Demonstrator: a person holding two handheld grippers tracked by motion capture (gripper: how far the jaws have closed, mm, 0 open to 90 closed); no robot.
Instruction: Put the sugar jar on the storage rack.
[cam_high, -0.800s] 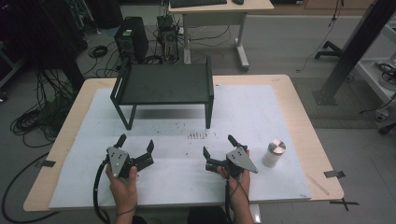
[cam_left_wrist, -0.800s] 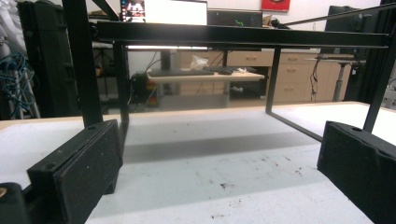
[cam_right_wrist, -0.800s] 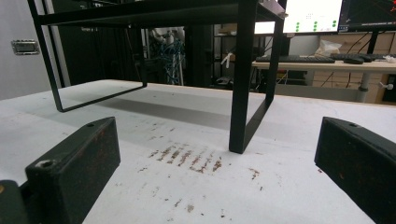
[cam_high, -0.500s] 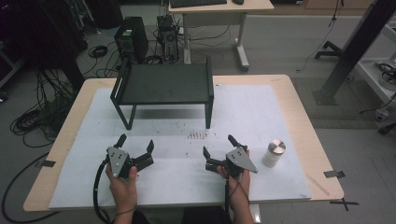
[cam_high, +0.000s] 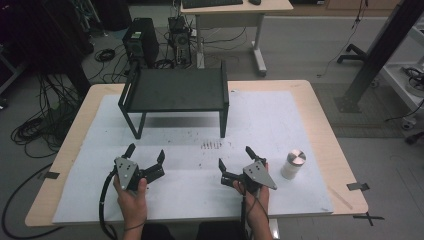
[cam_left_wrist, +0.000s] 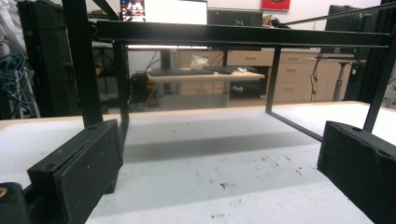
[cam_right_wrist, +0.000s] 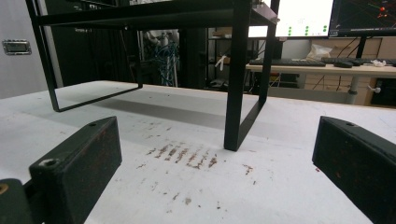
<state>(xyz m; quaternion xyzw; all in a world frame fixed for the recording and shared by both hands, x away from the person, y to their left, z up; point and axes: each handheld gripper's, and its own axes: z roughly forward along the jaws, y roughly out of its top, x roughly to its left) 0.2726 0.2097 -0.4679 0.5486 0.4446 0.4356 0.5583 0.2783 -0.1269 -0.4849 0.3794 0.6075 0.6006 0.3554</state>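
Observation:
A black metal stand (cam_high: 175, 90) with a flat top stands on the white mat at the back of the table. Its legs rise ahead in the left gripper view (cam_left_wrist: 88, 65) and the right gripper view (cam_right_wrist: 240, 74). My left gripper (cam_high: 145, 153) rests near the front left, held by a hand, jaws wide apart with nothing between them. My right gripper (cam_high: 235, 156) sits near the front right, also open and empty. A small white cylinder with a silver lid (cam_high: 293, 163) stands just right of the right gripper.
The white mat (cam_high: 280, 120) covers most of the wooden table (cam_high: 325, 125). Dark smudges (cam_high: 212, 146) mark the mat in front of the stand. Beyond the table are a desk, computer towers and cables on the floor.

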